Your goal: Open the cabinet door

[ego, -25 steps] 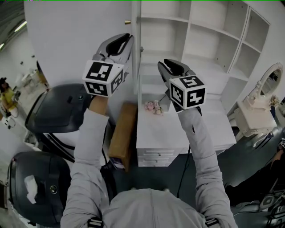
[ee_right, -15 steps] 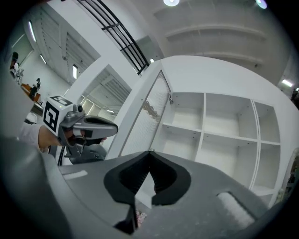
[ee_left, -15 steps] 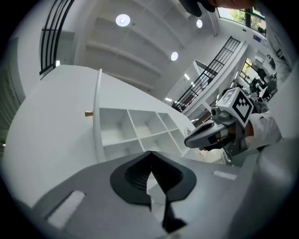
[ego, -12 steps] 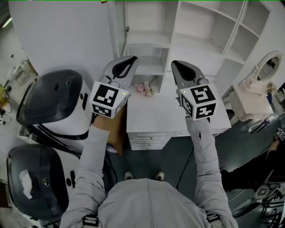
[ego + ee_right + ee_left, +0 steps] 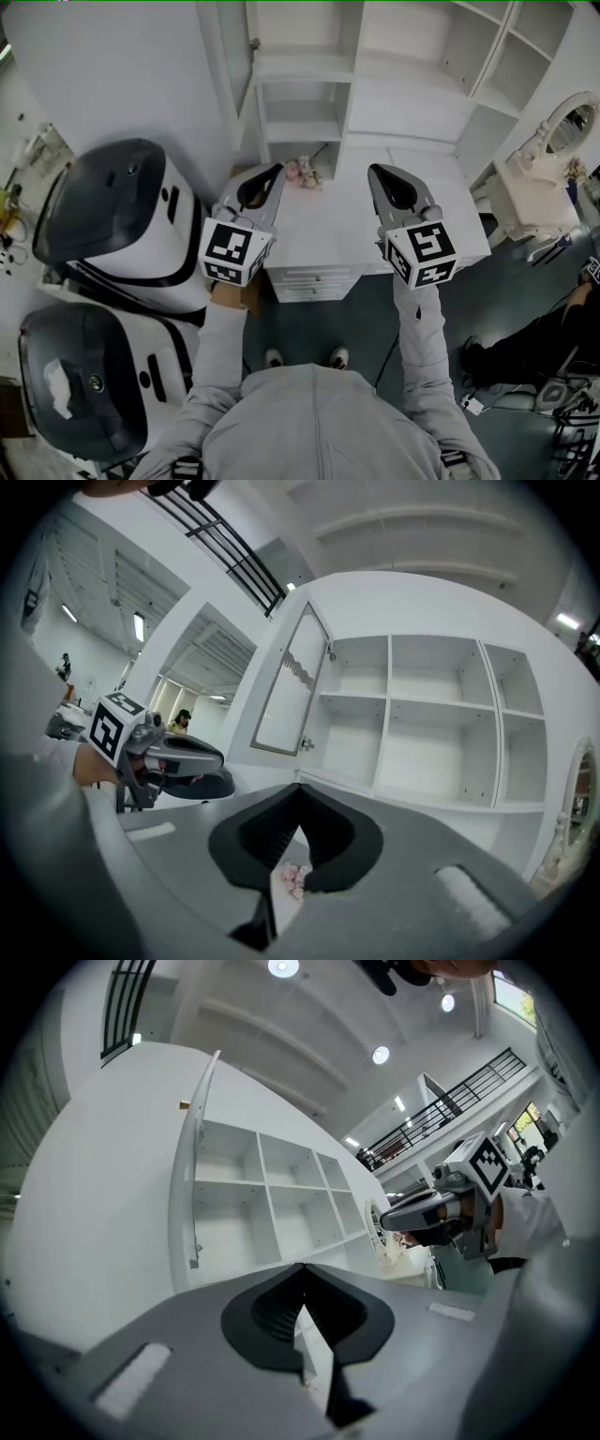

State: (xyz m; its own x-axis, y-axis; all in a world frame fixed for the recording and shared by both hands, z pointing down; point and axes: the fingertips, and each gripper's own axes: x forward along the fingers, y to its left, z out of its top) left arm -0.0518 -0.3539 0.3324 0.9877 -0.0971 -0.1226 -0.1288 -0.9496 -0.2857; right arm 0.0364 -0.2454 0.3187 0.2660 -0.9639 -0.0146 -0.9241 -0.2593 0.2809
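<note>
Head view: left gripper (image 5: 274, 171) and right gripper (image 5: 377, 172) held side by side, well apart, tips toward 12 o'clock, over the white desk top (image 5: 328, 230); marker cubes face the camera.

Left gripper: jaws closed tip to tip in its own view, nothing between them.

Right gripper: jaws likewise closed and empty; small pink flowers (image 5: 302, 172) show past the jaws, lying on the desk.

Cabinet door (image 5: 291, 691): already swung open, hanging out from the left side of the white shelf cabinet (image 5: 412, 56); ribbed panel visible in the right gripper view, at 11 o'clock from the jaw tips; in the left gripper view it is seen edge-on at 10 o'clock; neither gripper touches it.

Cabinet compartments look bare; it stands at 12 o'clock behind the desk.

Flowers: just beside the left gripper's tip, at its 1 o'clock in the head view.

Desk drawers (image 5: 314, 281) at 6 o'clock of the desk top.

Two black-and-white machines (image 5: 112, 206) at 9 o'clock; ornate white mirror (image 5: 572, 127) at 2 o'clock.
</note>
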